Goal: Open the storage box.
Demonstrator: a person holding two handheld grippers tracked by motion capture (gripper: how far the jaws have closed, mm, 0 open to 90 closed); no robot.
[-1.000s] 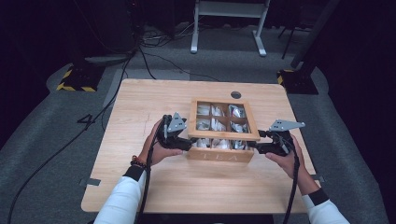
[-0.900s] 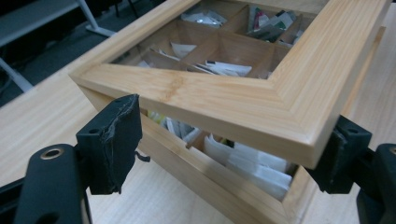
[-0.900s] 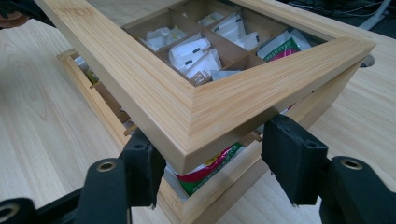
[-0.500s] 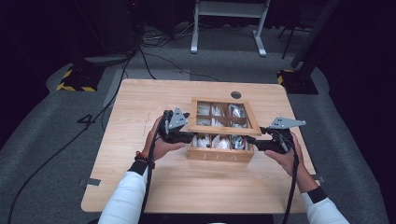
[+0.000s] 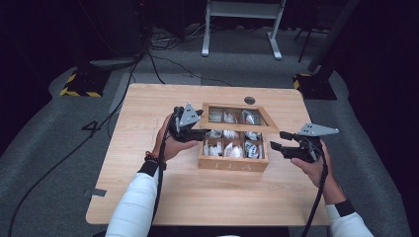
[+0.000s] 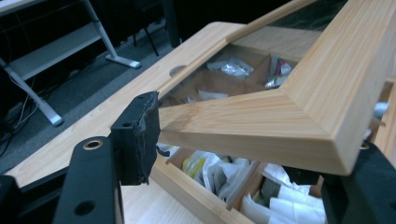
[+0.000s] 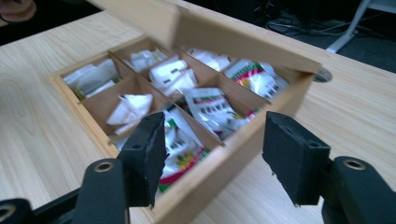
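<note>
A wooden box [image 5: 232, 163] with several compartments of white tea bags [image 5: 231, 149] stands mid-table. Its glass-paned lid [image 5: 238, 127] is tilted up, hinged at the far side. My left gripper [image 5: 200, 132] is at the lid's front left corner; its jaws have just been closing and now pinch the lid's frame [image 6: 289, 107], one pad [image 6: 138, 135] against its edge. My right gripper [image 5: 276, 141] hovers at the box's right side, open. In the right gripper view the box's near corner [image 7: 224, 163] lies between its parted pads [image 7: 149, 154], untouched, and the raised lid [image 7: 224, 35] is blurred above.
The light wooden table [image 5: 148, 197] has a round cable hole [image 5: 250, 100] behind the box. Cables trail from both grippers over the near edge. Dark carpet, loose cables and a white desk frame [image 5: 242, 29] lie beyond the far edge.
The lid has gone from lying flat on the box to tilted up at the front. My left gripper closed on its corner and rose with it. The right gripper has stayed put.
</note>
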